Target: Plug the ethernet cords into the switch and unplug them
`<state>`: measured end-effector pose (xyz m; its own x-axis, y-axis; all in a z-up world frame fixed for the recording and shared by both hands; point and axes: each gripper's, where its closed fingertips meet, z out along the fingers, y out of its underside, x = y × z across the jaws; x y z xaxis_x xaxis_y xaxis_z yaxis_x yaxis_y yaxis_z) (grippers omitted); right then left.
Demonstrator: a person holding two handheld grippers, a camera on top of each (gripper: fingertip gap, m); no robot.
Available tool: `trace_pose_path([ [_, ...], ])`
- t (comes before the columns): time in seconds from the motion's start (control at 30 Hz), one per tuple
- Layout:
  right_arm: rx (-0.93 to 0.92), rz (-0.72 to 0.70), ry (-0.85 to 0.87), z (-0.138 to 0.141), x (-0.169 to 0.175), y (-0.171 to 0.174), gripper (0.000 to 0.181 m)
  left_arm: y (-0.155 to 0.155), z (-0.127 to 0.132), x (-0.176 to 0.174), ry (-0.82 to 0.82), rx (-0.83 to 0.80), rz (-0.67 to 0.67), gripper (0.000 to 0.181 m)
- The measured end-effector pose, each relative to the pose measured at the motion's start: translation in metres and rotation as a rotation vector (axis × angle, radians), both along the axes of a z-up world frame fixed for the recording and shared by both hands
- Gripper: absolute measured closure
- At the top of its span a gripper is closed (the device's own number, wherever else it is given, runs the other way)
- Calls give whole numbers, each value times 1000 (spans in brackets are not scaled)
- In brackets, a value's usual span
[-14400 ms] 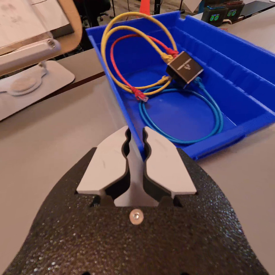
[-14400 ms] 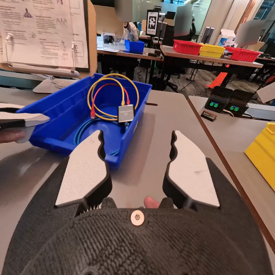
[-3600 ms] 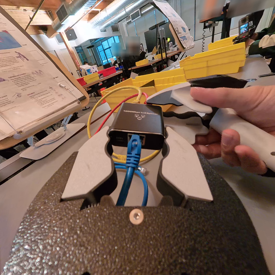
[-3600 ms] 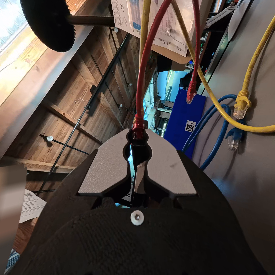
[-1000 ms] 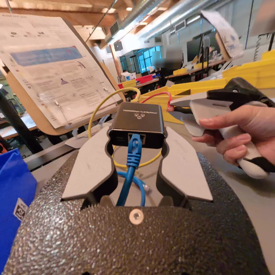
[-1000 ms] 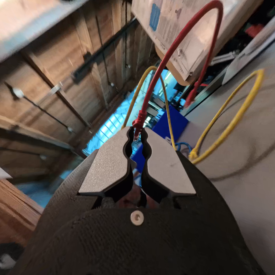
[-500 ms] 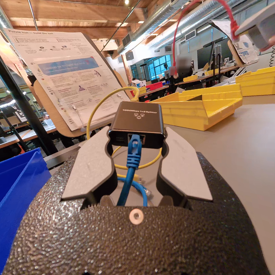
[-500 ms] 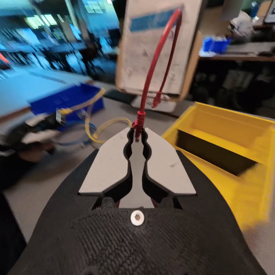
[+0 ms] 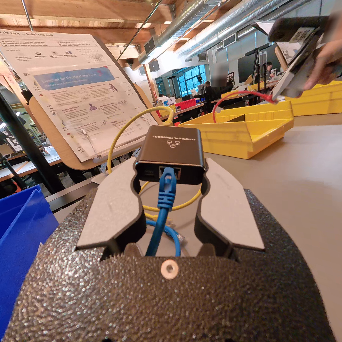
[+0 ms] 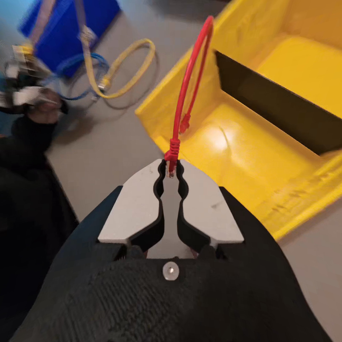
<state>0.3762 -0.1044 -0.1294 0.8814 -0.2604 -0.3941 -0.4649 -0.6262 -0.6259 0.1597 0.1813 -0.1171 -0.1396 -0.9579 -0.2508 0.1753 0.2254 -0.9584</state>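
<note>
Gripping a boxy black switch (image 9: 171, 153), left tongs (image 9: 169, 173); right tongs (image 10: 171, 165) pinching glossy red cord (image 10: 187, 77)

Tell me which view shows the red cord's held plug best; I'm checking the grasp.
The right wrist view: the red cord's plug sits sharp and close, pinched at the tips of the right gripper. The left wrist view shows it only small and far off, above the yellow bin.

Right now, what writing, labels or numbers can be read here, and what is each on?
I don't copy wording; these bear it:
Black switch: white print and symbol on top.
Sheet on the tilted stand: printed text, figures.
Right tool: a label on its body, blurred.
Right wrist view: nothing readable.
</note>
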Motion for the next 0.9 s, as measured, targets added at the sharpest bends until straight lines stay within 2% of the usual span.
trace_pose_path([
  [0.13,-312,-97,-47,-34,31,-23,169,-1,-1,0,3,1,-4,118],
  [0.2,-395,-71,-54,-41,30,-25,169,-1,0,0,4,-3,-6,118],
  [0.37,-778,-93,-180,-69,42,-58,168,-1,-1,1,9,-8,-13,118],
  [0.43,-777,-117,-214,-69,44,-54,141,-1,-1,0,10,-9,-12,118],
  [0.6,-680,-230,-343,-42,51,-42,116,-1,-1,0,9,-14,-15,118],
  [0.67,-518,-240,-385,-20,37,-16,112,-3,-1,0,9,-10,-24,118],
  [0.77,-103,-140,-331,18,-26,54,108,-6,-2,1,15,1,-41,118],
  [0.83,191,-48,-232,42,-83,99,102,-11,-3,0,20,4,-67,118],
  [0.9,424,0,-105,54,-134,134,102,-17,-3,-1,19,0,-118,118],
])
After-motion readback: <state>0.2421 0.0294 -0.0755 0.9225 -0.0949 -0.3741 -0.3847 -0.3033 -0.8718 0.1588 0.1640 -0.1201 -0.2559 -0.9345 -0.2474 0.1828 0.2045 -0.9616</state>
